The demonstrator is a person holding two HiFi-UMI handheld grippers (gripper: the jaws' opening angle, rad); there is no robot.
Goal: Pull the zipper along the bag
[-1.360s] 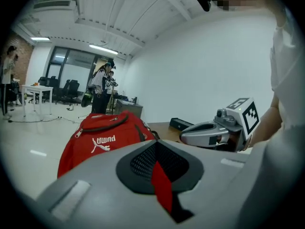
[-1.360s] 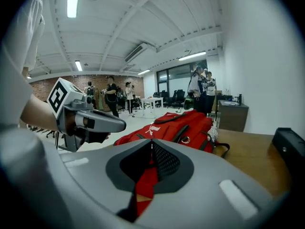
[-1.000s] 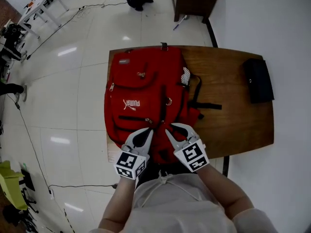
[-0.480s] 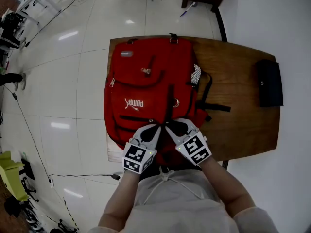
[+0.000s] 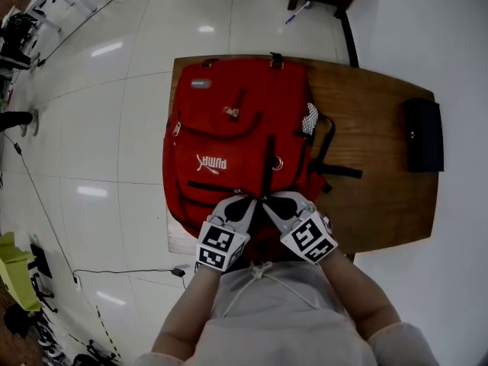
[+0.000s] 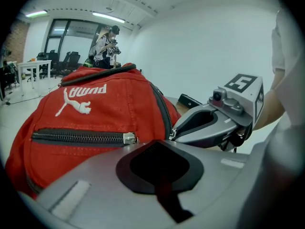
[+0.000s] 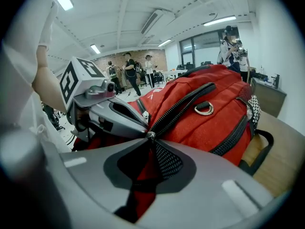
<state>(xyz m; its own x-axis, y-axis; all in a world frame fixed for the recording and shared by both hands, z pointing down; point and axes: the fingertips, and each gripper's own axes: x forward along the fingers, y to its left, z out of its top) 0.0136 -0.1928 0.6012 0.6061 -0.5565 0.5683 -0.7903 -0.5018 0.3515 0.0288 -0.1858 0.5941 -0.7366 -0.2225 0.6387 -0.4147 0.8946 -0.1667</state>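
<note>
A red backpack [image 5: 229, 136] lies flat on the wooden table [image 5: 381, 197], its black main zipper [image 5: 265, 166] running down the middle toward me. Both grippers meet at the bag's near end. My right gripper [image 5: 268, 203] [image 7: 150, 140] is closing, and its tips pinch the small metal zipper pull [image 7: 150, 135] at the foot of that zipper [image 7: 186, 104]. My left gripper [image 5: 245, 204] [image 6: 159, 144] is shut just beside it, with red bag fabric between its jaws. The left gripper view also shows the front pocket zipper [image 6: 76, 137] closed, its slider [image 6: 129, 138] close by.
A black pouch [image 5: 424, 136] lies on the table's right part. The bag's black straps [image 5: 328, 158] trail off to its right. The table's near edge runs just under the grippers. People stand far off in the room.
The two grippers have come together at the bag's near end. The right gripper's jaws, spread a second ago, have drawn in around the zipper pull.
</note>
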